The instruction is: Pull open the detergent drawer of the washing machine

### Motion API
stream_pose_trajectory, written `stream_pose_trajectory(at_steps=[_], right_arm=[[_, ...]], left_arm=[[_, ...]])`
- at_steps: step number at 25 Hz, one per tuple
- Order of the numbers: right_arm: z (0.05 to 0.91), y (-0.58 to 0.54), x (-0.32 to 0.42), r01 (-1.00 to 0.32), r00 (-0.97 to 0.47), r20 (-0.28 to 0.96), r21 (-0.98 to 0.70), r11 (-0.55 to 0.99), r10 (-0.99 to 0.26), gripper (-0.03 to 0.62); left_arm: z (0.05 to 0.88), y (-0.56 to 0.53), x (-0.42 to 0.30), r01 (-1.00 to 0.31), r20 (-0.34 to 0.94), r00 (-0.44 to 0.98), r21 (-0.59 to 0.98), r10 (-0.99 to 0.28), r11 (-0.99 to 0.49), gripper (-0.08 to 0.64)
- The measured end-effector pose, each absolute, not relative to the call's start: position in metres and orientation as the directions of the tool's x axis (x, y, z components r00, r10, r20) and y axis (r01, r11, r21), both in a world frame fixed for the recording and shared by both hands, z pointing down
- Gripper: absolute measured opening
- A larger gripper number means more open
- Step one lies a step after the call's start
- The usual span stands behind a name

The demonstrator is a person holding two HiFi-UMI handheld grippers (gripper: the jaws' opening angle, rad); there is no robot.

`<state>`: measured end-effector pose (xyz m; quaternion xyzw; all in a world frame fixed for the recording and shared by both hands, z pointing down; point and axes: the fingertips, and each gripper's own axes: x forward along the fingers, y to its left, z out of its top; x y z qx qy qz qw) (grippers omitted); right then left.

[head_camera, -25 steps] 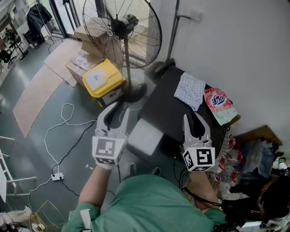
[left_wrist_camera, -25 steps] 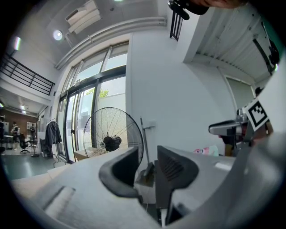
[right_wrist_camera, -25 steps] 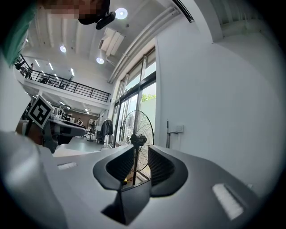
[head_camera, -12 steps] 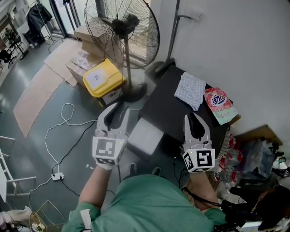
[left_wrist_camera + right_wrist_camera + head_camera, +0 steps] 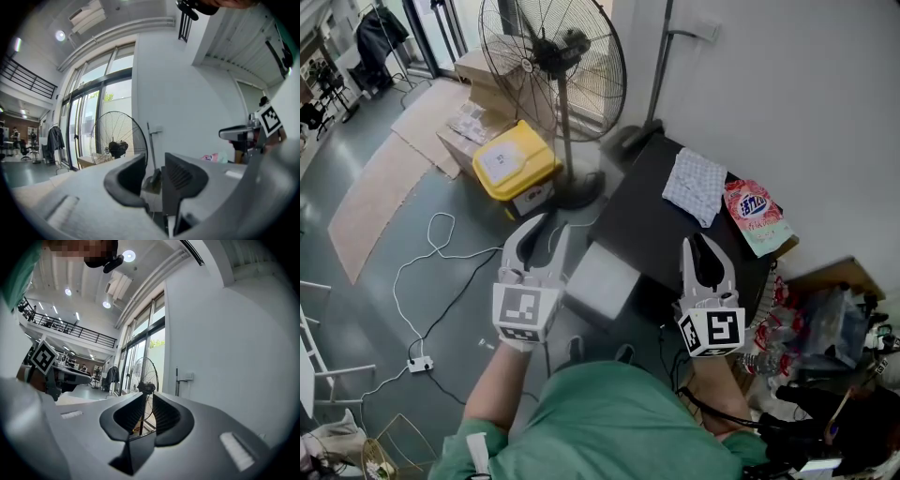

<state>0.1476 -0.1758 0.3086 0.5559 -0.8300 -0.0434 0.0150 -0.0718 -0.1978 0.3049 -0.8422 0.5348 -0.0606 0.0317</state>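
Both empty nr washer (image 5: 661, 220): left gripper (image 5: 546, 225) jaws slightly apart, right gripper (image 5: 703, 239) jaws have just been closing to a slit. Risk: gaps too narrow, may miss drawer lip.

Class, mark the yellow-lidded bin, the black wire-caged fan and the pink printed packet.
Yellow-lidded bin (image 5: 514, 161): head view, on its lid.
Black wire-caged fan (image 5: 567, 42): head view, on its hub.
Pink printed packet (image 5: 752, 208): head view, on its front.

Bright, even daylight from the tall windows (image 5: 93, 112) — shadows stay soft, ceiling spots (image 5: 129, 255) glare white. Both gripper views bulge and darken at the rims; the left gripper (image 5: 153, 163) blurs up close.
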Motion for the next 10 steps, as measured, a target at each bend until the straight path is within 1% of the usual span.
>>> stream_pose_trajectory(at_steps=[10], right_arm=[[0.3084,-0.1737,0.1488,-0.927,-0.371,-0.021,0.076,0.368,-0.929,0.06]], left_arm=[[0.3039,-0.1954,-0.0722,-0.898,0.065,0.419,-0.12,-0.906,-0.424,0.127]])
